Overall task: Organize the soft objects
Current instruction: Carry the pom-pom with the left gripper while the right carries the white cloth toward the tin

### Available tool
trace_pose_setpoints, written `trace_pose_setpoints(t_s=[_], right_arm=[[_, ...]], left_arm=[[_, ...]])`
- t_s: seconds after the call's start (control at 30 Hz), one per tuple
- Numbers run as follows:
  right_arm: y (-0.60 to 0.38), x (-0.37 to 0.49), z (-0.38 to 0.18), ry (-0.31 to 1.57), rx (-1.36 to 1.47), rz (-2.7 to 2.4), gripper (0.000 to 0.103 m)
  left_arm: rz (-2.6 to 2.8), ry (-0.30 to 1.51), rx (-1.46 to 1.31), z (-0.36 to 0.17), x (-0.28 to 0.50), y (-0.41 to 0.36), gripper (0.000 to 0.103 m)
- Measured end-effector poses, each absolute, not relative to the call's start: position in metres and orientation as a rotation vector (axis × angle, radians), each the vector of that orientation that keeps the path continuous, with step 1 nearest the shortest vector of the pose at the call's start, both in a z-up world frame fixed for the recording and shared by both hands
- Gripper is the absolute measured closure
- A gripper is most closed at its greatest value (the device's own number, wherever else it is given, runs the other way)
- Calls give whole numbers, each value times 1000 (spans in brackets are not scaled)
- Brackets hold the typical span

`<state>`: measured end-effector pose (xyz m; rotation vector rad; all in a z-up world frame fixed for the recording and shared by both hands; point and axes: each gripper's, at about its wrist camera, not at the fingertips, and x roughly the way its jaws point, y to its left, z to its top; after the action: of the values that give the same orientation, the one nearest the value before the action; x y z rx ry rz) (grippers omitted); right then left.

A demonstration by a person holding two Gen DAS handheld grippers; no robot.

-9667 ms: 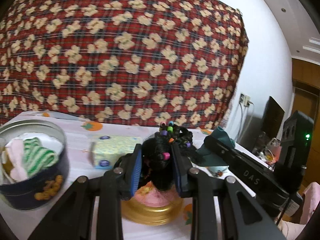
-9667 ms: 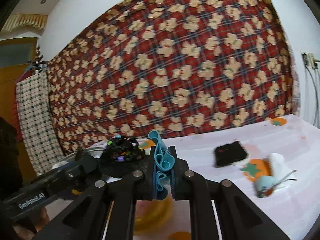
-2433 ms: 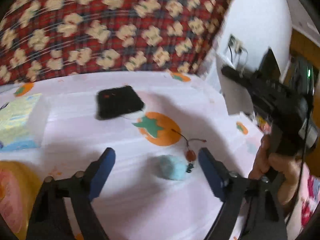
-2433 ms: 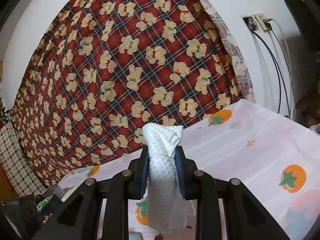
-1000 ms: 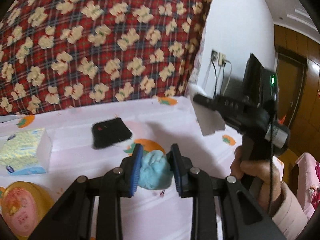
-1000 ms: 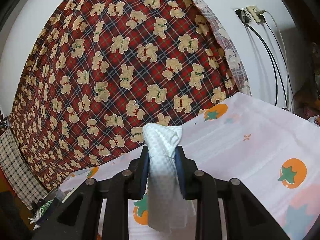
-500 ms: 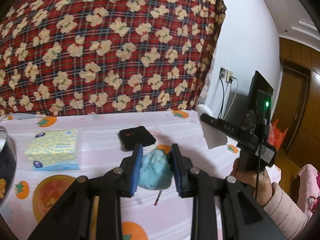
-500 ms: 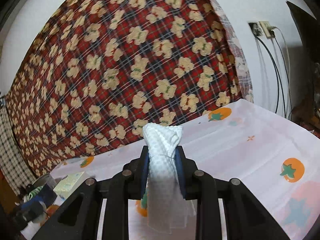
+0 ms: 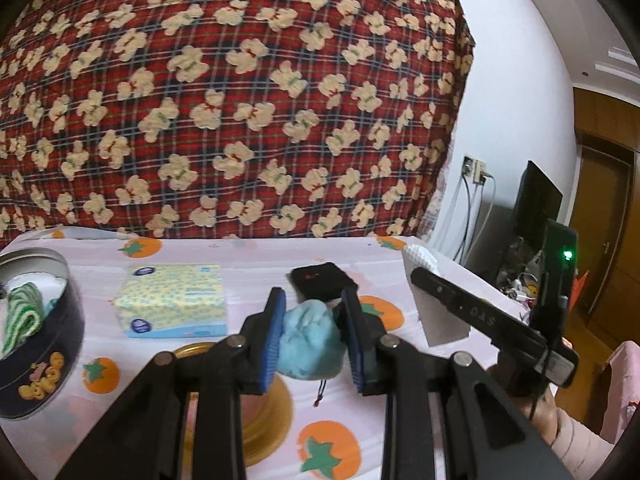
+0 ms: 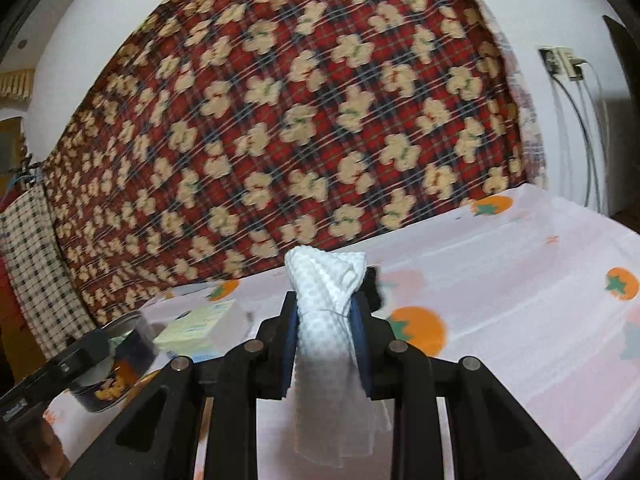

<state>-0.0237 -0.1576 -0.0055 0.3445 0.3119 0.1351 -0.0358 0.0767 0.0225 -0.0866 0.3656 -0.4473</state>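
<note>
My left gripper (image 9: pixel 314 336) is shut on a light blue soft pouch (image 9: pixel 310 344) with a dangling cord, held above the gold lid (image 9: pixel 264 412). My right gripper (image 10: pixel 325 336) is shut on a white waffle cloth (image 10: pixel 326 336) that hangs down between the fingers; the cloth also shows in the left wrist view (image 9: pixel 436 300). A round dark tin (image 9: pixel 36 344) at the left holds a green striped cloth (image 9: pixel 20 316) and other soft items; the tin also shows in the right wrist view (image 10: pixel 120 364). A black soft pad (image 9: pixel 322 280) lies on the table.
A yellow tissue pack (image 9: pixel 176 304) lies between the tin and the black pad; it also shows in the right wrist view (image 10: pixel 200 328). The table has a pink cloth with orange tomato prints (image 9: pixel 400 264). A red bear-print blanket (image 9: pixel 240 100) hangs behind. Wall sockets and a monitor (image 9: pixel 536 208) stand at the right.
Both grippers have swung left toward the tin, each keeping its hold. The tin has come into both views. Earlier, my left gripper closed on the blue pouch and lifted it.
</note>
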Motion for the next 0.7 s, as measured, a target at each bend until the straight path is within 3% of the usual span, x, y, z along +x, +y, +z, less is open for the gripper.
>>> trace_pose_setpoints(t_s=[0.7], right_arm=[[-6,-25,16,312,280,407,75]], left_arm=[[-230,305,-162,27,-50,197,76]])
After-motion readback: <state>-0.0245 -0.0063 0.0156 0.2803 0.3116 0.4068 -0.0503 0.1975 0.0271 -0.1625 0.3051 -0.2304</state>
